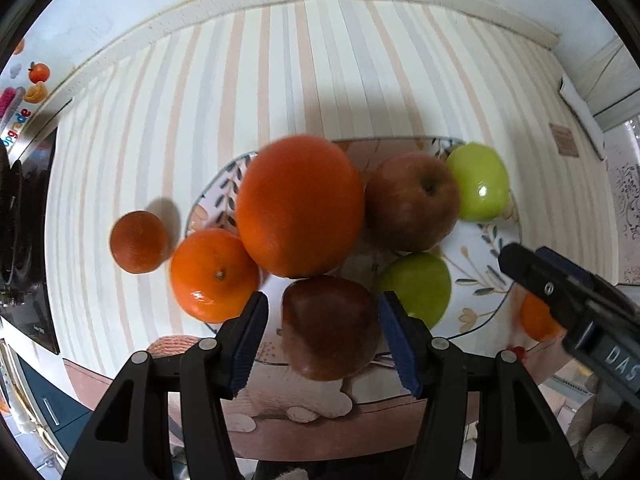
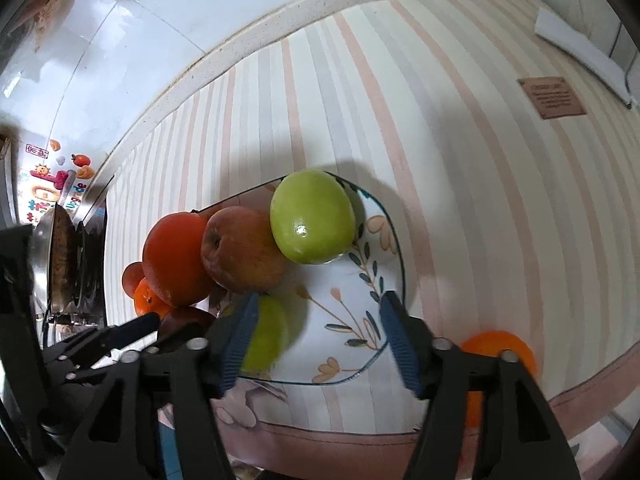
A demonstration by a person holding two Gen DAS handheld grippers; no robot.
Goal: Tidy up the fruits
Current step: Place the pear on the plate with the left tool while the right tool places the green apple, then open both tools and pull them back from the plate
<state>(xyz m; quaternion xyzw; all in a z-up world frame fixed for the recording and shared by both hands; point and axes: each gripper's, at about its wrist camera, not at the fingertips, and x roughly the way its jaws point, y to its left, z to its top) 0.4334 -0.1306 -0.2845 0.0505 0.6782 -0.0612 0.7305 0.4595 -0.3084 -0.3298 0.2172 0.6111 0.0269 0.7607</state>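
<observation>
White capitals "DAS" stand on the black body of the right gripper (image 1: 516,258), cut off at the frame's edge. Colourful letters ending "grade" sit on a fruit-patterned sticker (image 1: 18,120) at far left. A brown rectangular label (image 2: 552,97) on the striped tablecloth (image 2: 460,160) carries print too small to read.

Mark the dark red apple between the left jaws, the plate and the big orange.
dark red apple (image 1: 330,326), left wrist view, middle of its skin
plate (image 2: 360,288), right wrist view, bare painted centre
big orange (image 1: 300,206), left wrist view, middle of its peel
</observation>
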